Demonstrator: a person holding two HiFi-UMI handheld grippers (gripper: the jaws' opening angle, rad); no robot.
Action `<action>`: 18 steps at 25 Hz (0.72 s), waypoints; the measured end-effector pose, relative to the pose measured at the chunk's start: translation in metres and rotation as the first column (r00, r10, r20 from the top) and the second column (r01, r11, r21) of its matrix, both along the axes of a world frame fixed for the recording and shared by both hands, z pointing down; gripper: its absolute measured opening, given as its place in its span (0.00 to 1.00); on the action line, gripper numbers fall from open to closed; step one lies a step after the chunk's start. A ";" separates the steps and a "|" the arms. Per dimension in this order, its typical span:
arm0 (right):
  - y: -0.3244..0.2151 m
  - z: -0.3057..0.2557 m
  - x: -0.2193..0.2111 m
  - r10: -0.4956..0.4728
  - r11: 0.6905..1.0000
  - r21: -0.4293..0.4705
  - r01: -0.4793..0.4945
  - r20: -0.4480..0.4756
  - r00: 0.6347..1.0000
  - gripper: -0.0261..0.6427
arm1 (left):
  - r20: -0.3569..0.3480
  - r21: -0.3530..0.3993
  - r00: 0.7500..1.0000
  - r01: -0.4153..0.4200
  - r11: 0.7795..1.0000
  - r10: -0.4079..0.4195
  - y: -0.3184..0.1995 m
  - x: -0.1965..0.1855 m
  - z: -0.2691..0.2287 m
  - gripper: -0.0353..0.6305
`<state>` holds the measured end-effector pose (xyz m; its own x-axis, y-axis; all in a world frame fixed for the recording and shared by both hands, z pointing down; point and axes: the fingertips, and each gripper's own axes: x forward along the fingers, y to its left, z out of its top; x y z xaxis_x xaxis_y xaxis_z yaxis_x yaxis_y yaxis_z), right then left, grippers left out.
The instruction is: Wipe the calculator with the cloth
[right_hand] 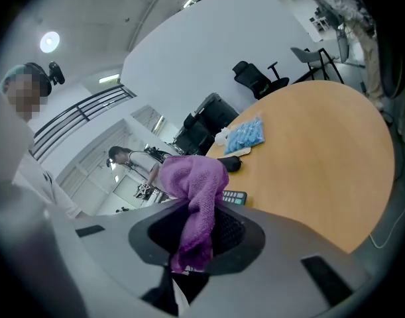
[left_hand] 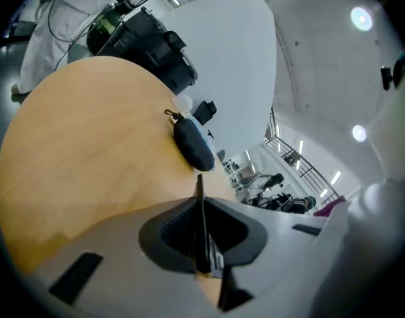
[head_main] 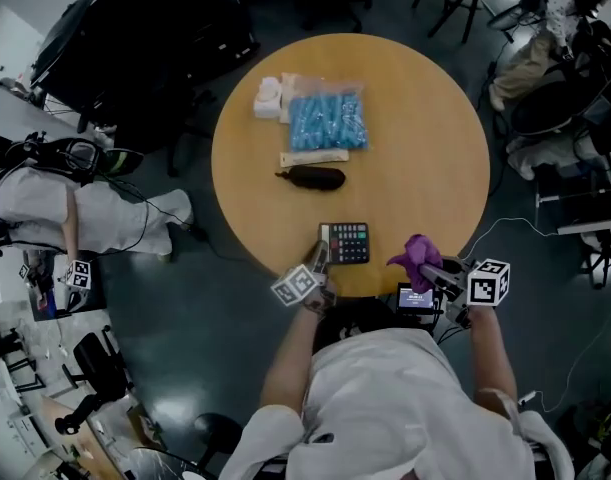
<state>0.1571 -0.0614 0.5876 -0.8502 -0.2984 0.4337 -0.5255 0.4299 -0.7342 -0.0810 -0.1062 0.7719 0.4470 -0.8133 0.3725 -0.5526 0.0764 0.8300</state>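
Round wooden table (head_main: pixel 425 138), near edge — left gripper (head_main: pixel 320 259) clamps the calculator (head_main: pixel 345 243) by its thin side, right gripper (head_main: pixel 433 274) clenches the purple cloth (head_main: pixel 416 255); wiping pressure could twist the calculator loose from so narrow a hold.

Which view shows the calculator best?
Head view: the calculator shows its whole keypad face. The left gripper view shows it edge-on between the jaws; the right gripper view shows only a corner past the cloth.

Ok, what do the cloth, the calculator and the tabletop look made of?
The cloth is a purple knit fabric, soft and matte: its open weave shows and it droops. The calculator is likely hard dark plastic, with coloured keys. The tabletop is wood or wood-look laminate with a smooth satin finish and faint grain; I can't tell which.
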 end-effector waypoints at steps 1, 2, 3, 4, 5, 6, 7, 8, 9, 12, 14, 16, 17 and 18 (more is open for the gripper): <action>0.001 0.000 0.000 -0.001 1.000 0.001 0.001 -0.004 1.000 0.16 | 0.022 -0.013 1.000 -0.016 1.000 0.017 0.000 0.001 0.005 0.12; 0.002 0.000 0.000 -0.001 1.000 0.000 0.001 -0.008 1.000 0.16 | 0.039 -0.025 0.999 -0.029 0.999 0.029 0.000 0.001 0.009 0.12; 0.002 0.001 0.000 -0.002 1.000 -0.001 0.002 -0.010 1.000 0.16 | 0.050 -0.036 0.998 -0.036 0.999 0.038 0.000 0.000 0.013 0.12; 0.002 0.001 0.000 -0.001 1.000 -0.003 0.001 -0.012 1.000 0.16 | 0.054 -0.045 0.998 -0.040 0.998 0.043 0.000 0.000 0.016 0.12; 0.002 0.002 0.000 0.001 1.000 -0.005 -0.001 -0.013 1.000 0.16 | 0.051 -0.051 0.998 -0.043 0.998 0.046 0.000 -0.001 0.019 0.12; 0.002 0.002 0.000 0.004 1.000 -0.006 -0.004 -0.013 1.000 0.16 | 0.046 -0.056 0.998 -0.046 0.997 0.049 0.000 -0.001 0.020 0.12; 0.002 0.002 0.000 0.007 1.000 -0.006 -0.007 -0.010 1.000 0.16 | 0.047 -0.061 0.997 -0.052 0.997 0.055 0.001 -0.001 0.020 0.12; 0.002 0.001 0.000 0.010 1.000 -0.005 -0.010 -0.007 1.000 0.16 | 0.060 -0.068 0.996 -0.062 0.996 0.067 0.001 0.000 0.021 0.12; 0.002 0.001 0.000 0.012 1.000 -0.003 -0.012 -0.003 1.000 0.16 | 0.082 -0.079 0.993 -0.076 0.994 0.082 0.002 0.000 0.021 0.12; 0.002 0.001 -0.001 0.017 1.000 0.003 -0.017 0.003 1.000 0.16 | 0.147 -0.121 0.983 -0.096 0.988 0.113 0.006 -0.003 0.023 0.13; 0.001 0.002 -0.001 0.025 1.000 0.006 -0.025 0.009 1.000 0.16 | 0.169 -0.141 0.980 -0.085 0.986 0.108 0.008 -0.006 0.021 0.15; 0.000 0.002 -0.001 0.035 0.999 0.016 -0.035 0.013 0.999 0.16 | 0.194 -0.150 0.977 -0.063 0.987 0.092 0.008 -0.013 0.016 0.15; -0.001 0.001 0.000 0.043 0.999 0.027 -0.043 0.011 0.999 0.16 | 0.214 -0.148 0.973 -0.051 0.988 0.082 0.008 -0.019 0.011 0.16; -0.004 0.000 0.000 0.053 0.997 0.048 -0.053 0.003 0.999 0.16 | 0.240 -0.142 0.968 -0.037 0.989 0.071 0.008 -0.027 0.006 0.17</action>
<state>0.1570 -0.0654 0.5873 -0.8333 -0.3633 0.4167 -0.5474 0.4361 -0.7143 -0.1077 -0.0985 0.7776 0.3705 -0.7249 0.5807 -0.7435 0.1433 0.6532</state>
